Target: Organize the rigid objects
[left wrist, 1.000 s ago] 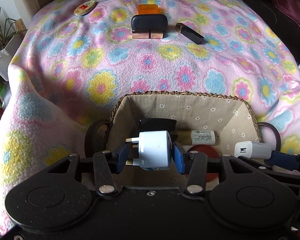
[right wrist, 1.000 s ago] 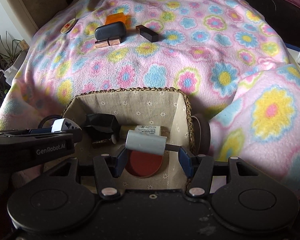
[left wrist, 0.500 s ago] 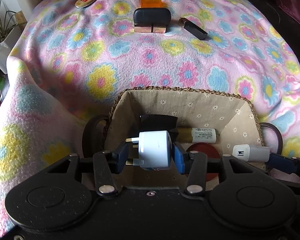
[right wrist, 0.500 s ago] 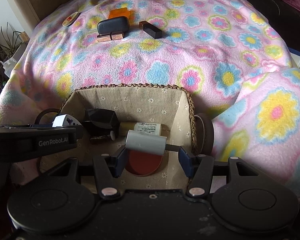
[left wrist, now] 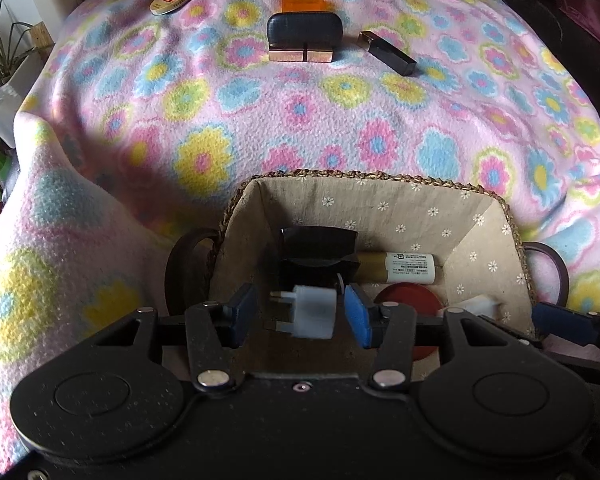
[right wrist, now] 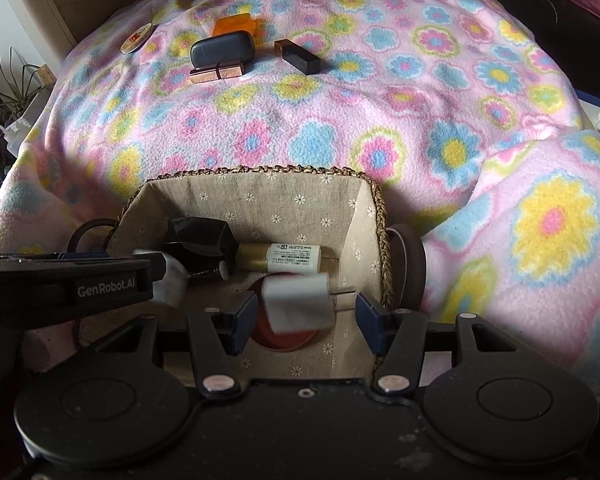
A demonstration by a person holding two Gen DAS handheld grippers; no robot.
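In the left wrist view, the left gripper [left wrist: 300,316] hangs over the near left part of the basket [left wrist: 380,178]. Its jaws are wide, and the white plug adapter [left wrist: 314,312] sits blurred in the gap, touching neither pad as far as I can see; I judge it is released and dropping. Its pins point to 9 o'clock, so its long axis lies across the jaws. Below it, at 12 o'clock, are a black box [left wrist: 318,254] and a gold tube [left wrist: 396,268], with a red disc [left wrist: 408,300] at 2 o'clock.

In the right wrist view, the right gripper [right wrist: 306,312] is over the near right part of the basket. Its jaws are also wide, and the white charger [right wrist: 298,306], blurred, is between them with pins toward 3 o'clock, free of the pads.

The things left on the bed blanket [right wrist: 340,128] lie far at 12 o'clock: a dark case [right wrist: 222,48], a rose-gold bar [right wrist: 216,73], an orange block [right wrist: 236,24], a black stick [right wrist: 298,56] and a round tin [right wrist: 136,38]. The blanket between is open. The stick seems nearer the right gripper, the tin nearer the left.
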